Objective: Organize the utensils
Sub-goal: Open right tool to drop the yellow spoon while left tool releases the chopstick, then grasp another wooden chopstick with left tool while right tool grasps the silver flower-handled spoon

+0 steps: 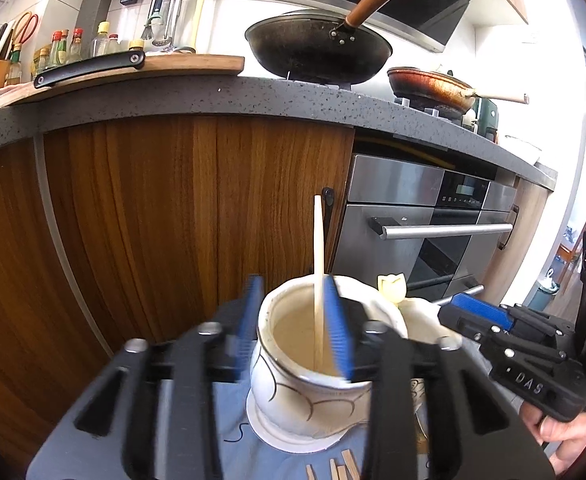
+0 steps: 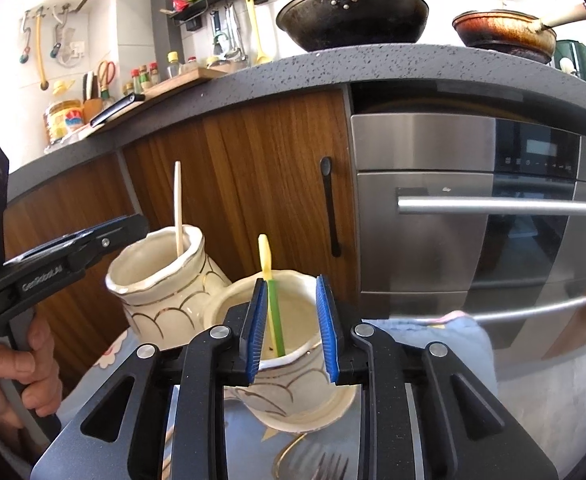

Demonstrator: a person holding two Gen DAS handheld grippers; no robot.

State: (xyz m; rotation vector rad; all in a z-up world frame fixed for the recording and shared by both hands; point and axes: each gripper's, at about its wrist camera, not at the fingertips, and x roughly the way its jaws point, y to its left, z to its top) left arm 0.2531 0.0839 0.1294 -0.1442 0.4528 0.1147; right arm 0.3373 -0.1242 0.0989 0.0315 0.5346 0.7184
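Two cream ceramic jars with gold scallop lines stand on a blue cloth. My left gripper (image 1: 293, 324) is open above the left jar (image 1: 313, 384), its fingers astride the mouth. A wooden chopstick (image 1: 318, 280) stands in that jar, free of the pads. My right gripper (image 2: 291, 328) is open over the right jar (image 2: 293, 380), where a green and yellow utensil (image 2: 271, 292) stands upright close to the left pad. The left jar (image 2: 161, 276) and chopstick (image 2: 178, 208) also show in the right wrist view. The right gripper's body (image 1: 505, 332) shows at the right of the left wrist view.
Loose wooden chopsticks (image 1: 343, 468) lie on the blue cloth (image 1: 229, 412) in front of the left jar. A fork (image 2: 329, 468) lies near the right jar's base. Wooden cabinet doors (image 1: 197, 208) and a steel oven (image 2: 473, 216) stand close behind, under a grey counter.
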